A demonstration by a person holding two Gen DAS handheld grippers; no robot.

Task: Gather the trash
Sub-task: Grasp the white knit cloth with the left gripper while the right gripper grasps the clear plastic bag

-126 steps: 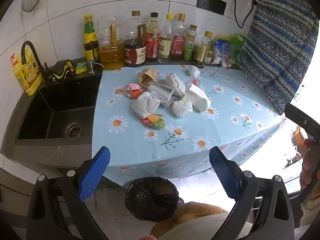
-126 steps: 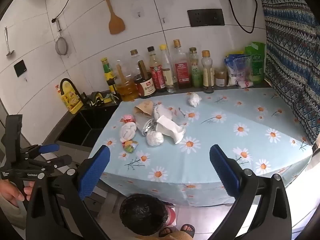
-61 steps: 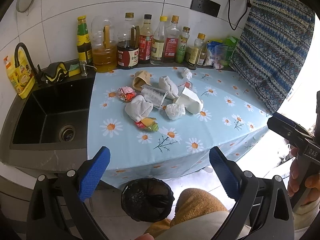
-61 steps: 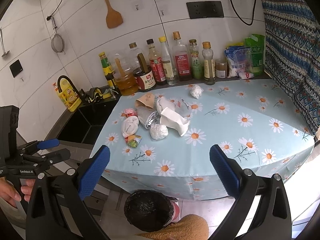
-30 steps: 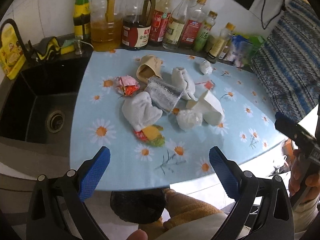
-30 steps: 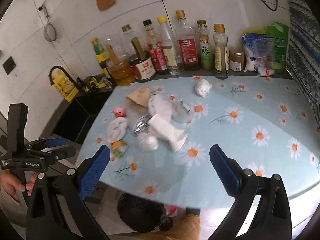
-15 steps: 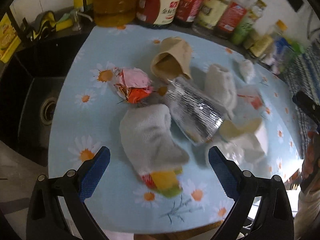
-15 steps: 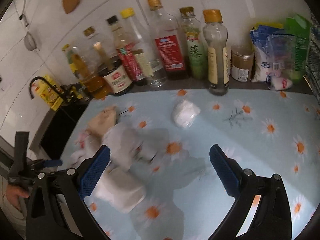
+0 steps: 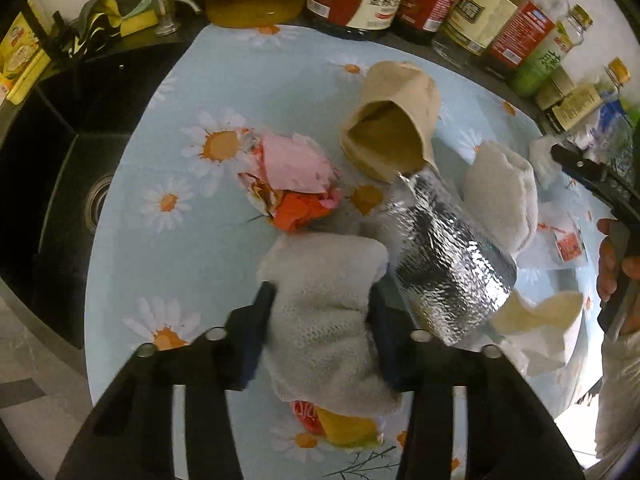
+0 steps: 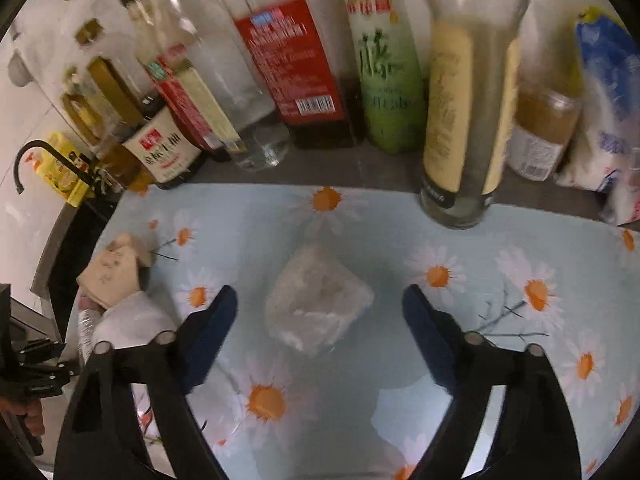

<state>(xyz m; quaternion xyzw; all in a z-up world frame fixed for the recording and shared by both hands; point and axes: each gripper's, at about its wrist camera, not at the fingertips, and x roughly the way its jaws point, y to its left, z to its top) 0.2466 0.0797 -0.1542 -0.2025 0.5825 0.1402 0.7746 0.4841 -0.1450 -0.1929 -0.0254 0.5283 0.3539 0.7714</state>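
Observation:
My left gripper (image 9: 322,300) is shut on a white knitted cloth wad (image 9: 324,276) lying on the daisy tablecloth (image 9: 168,240). Around it lie a pink and orange wrapper (image 9: 294,182), a brown paper cup (image 9: 390,132) on its side, a silver foil tube (image 9: 448,264), another white cloth wad (image 9: 502,196) and a red and yellow wrapper (image 9: 340,426). My right gripper (image 10: 320,300) is open, its jaws on either side of a crumpled white tissue (image 10: 318,300) on the cloth, not touching it.
A row of sauce and oil bottles (image 10: 304,64) stands along the wall close behind the tissue. A black sink (image 9: 52,152) lies left of the tablecloth. A white bag (image 10: 608,120) stands at the back right. The paper cup also shows in the right wrist view (image 10: 112,272).
Both grippers have moved from above the bin in over the table. The left one has closed on the white cloth wad; the right one has come down around the tissue near the bottles.

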